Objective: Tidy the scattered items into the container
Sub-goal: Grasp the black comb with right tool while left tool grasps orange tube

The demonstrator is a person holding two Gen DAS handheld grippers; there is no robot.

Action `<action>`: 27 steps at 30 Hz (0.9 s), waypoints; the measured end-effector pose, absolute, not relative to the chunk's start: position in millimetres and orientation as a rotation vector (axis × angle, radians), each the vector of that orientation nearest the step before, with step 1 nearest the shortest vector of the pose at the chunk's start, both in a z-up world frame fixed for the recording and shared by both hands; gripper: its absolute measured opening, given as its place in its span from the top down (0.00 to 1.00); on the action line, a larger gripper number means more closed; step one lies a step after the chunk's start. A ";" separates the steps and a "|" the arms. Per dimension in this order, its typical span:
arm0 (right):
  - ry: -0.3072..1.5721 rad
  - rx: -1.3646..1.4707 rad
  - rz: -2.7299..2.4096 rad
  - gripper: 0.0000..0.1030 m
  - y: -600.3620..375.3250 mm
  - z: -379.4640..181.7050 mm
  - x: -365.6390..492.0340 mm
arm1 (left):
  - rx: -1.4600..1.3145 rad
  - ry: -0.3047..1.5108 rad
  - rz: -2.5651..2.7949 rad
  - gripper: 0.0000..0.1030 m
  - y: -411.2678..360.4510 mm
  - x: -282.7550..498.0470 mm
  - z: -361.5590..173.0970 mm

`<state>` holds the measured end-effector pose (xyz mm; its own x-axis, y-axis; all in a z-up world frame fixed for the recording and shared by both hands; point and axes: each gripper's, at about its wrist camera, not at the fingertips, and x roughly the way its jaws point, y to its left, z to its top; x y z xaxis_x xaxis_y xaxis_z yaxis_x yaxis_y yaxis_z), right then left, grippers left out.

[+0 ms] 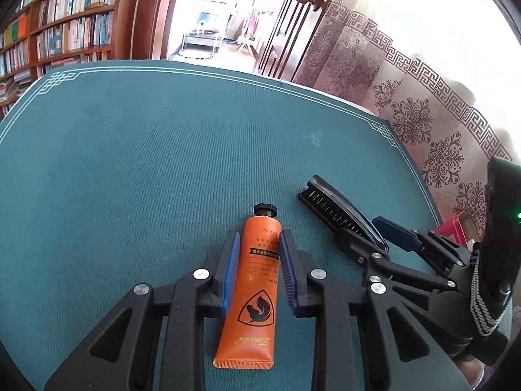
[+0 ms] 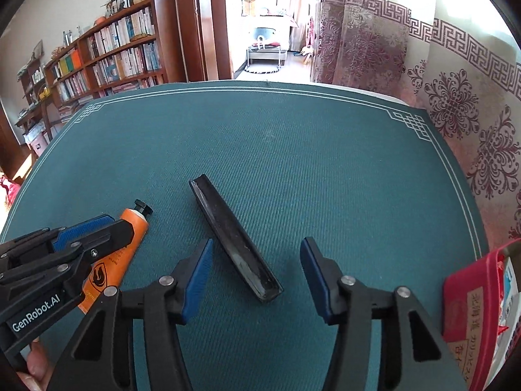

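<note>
Left claw (image 1: 257, 270) clamped across orange hand-cream tube (image 1: 252, 290) lying flat on worktop (image 1: 130, 169), long axis along fingers. Right claw (image 2: 257, 277) spread wide, straddling black comb (image 2: 232, 241), lying diagonally. Red container (image 2: 478, 309) at right, nearer right claw.

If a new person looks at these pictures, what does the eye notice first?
First the orange tube, lying on the green mat between the blue pads of the left claw. Next the black comb, lying slantwise before the open right claw, and the red box at the mat's right edge.
</note>
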<state>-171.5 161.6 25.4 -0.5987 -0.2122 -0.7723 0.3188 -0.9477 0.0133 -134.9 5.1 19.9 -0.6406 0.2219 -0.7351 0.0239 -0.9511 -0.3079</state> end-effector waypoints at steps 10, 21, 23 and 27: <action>0.160 1.228 -2.611 0.82 167.5 20.7 -165.3 | -1.313 -0.448 2.673 0.55 8.4 -137.2 15.1; -0.004 1.117 -2.689 0.82 198.4 50.3 -120.2 | -1.278 -0.373 2.710 0.73 18.0 -130.0 18.4; -0.003 1.090 -2.705 0.83 202.2 57.0 -112.4 | -1.247 -0.373 2.717 0.73 19.1 -127.9 23.8; -0.025 1.050 -2.734 0.83 214.5 69.7 -101.5 | -1.206 -0.357 2.712 0.73 26.1 -124.6 32.6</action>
